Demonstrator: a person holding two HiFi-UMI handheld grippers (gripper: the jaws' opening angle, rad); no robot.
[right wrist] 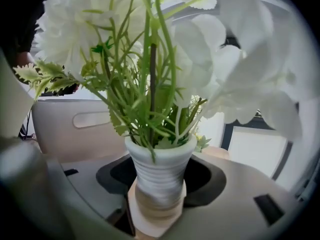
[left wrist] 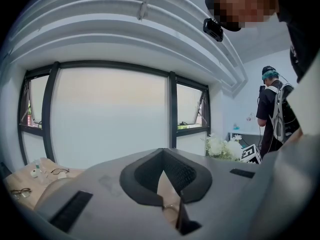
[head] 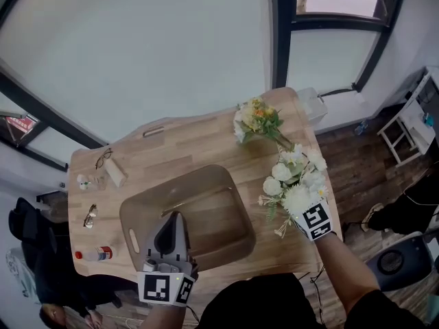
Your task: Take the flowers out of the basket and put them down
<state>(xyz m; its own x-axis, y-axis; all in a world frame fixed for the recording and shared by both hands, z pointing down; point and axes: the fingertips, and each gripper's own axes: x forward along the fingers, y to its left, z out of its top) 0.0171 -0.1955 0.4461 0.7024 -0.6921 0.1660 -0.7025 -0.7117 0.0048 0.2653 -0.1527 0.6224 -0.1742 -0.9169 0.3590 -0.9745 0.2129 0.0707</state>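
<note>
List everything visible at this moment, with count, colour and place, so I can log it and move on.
table: one, light wood, under everything
basket: one, tan, middle of the table
white flowers: one bunch in a ribbed white vase, over the table's right side
yellow and white flowers: one bunch, lying at the table's far side
glasses: two pairs, dark frames, table's left side
bottle: one, clear with a red cap, lying at the near left corner
bystander: one, dark clothes, right of the left gripper view
left gripper: grey, closed on the basket's near rim
right gripper: grey, closed on the white flowers' vase
</note>
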